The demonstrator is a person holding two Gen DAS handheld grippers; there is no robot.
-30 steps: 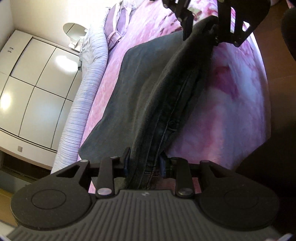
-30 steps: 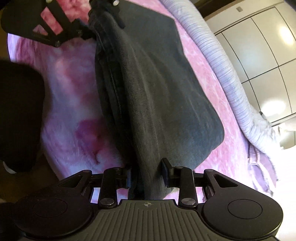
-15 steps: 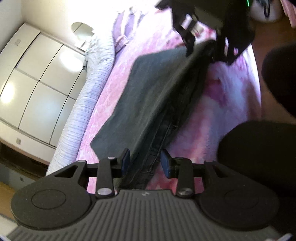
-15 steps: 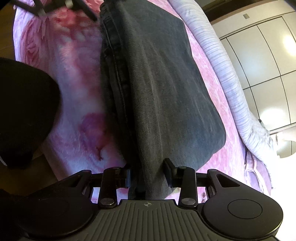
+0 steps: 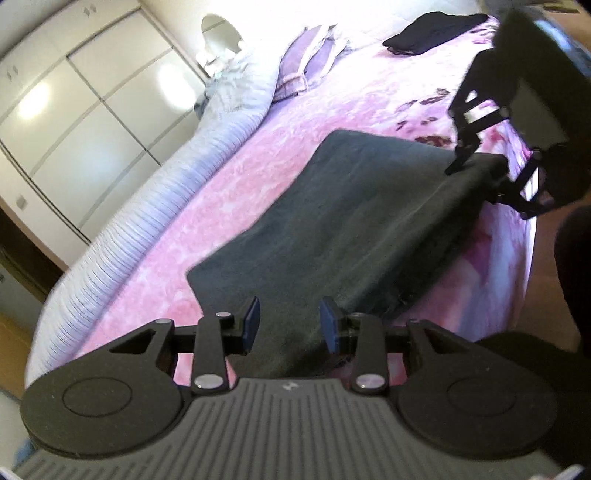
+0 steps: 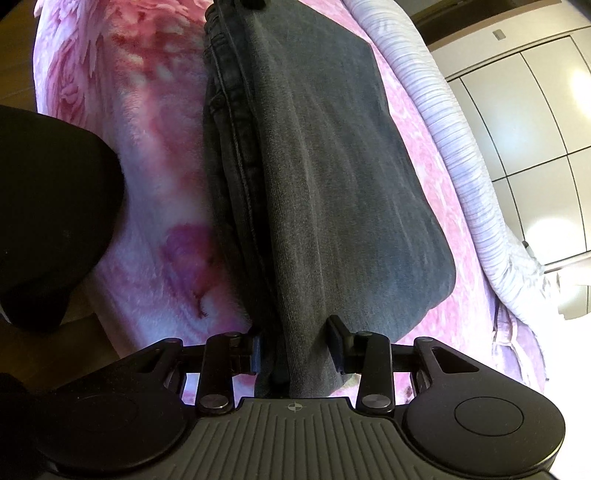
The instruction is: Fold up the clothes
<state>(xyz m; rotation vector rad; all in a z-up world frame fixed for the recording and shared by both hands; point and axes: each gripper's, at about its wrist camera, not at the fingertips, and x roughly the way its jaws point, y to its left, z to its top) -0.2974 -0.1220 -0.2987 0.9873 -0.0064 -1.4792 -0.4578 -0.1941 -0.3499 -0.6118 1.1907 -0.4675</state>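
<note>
No words, numbers or brand names can be read in either view. The only signs are a small pale emblem at the top middle of the left gripper's ribbed housing [image 5: 287, 386], and a small crosshair circle on the right gripper's housing [image 6: 294, 407].

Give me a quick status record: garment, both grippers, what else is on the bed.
garment: grey jeans, folded, lying on pink blanket
left gripper: jeans' end between its jaws, grip unclear
right gripper: closed on jeans' other end
also on bed: black garment, far side; striped duvet along the edge
</note>
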